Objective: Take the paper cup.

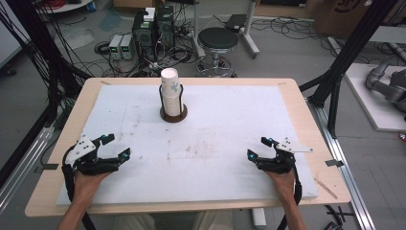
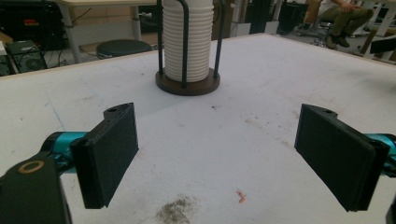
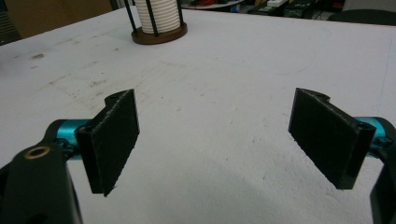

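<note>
A tall stack of white paper cups (image 1: 170,91) stands upright in a dark wire holder with a round brown base (image 1: 173,115), at the far middle of the white mat. The stack (image 2: 187,39) is straight ahead in the left gripper view, and the stack (image 3: 157,15) is at the upper left in the right gripper view. My left gripper (image 1: 117,146) rests near the front left of the mat, jaws wide apart with nothing between them. My right gripper (image 1: 258,147) rests near the front right, also open and empty. Both point toward the mat's middle, well short of the cups.
The white mat (image 1: 230,120) covers a wooden table (image 1: 311,139). A small orange scrap (image 2: 241,196) and a grey smudge (image 2: 175,211) lie just ahead of the left gripper. Beyond the far edge are a black stool (image 1: 218,40), computer boxes and cables on the floor.
</note>
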Tool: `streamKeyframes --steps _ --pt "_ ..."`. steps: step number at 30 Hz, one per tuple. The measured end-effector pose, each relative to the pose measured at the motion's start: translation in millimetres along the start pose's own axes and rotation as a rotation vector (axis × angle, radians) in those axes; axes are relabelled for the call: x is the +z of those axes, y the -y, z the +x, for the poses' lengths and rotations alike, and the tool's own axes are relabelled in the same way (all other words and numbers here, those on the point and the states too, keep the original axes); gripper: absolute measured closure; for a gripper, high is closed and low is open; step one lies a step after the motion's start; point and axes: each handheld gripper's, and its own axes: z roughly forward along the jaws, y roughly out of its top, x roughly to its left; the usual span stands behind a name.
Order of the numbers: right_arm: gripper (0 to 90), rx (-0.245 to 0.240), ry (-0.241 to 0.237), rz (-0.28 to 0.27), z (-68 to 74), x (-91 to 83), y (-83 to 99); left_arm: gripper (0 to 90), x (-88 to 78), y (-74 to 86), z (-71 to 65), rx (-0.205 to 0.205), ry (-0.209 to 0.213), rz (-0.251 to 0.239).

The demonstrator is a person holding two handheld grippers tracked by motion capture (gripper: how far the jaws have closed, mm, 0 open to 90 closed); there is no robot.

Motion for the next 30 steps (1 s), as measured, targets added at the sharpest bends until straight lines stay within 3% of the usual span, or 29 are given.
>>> streamKeyframes --steps 14,22,30 --pt "16.5 -0.007 0.001 0.005 0.2 0.8 -0.2 12.8 14.3 -76.4 10.7 0.071 0.044 0.069" --pt "16.5 0.001 -0.002 0.002 -0.5 0.3 -0.2 12.9 30.2 -111.7 23.7 0.062 0.073 0.085" --pt "16.5 0.003 -0.001 0.002 -0.7 0.2 -0.2 12.9 50.7 -144.1 32.1 0.08 0.102 0.112"
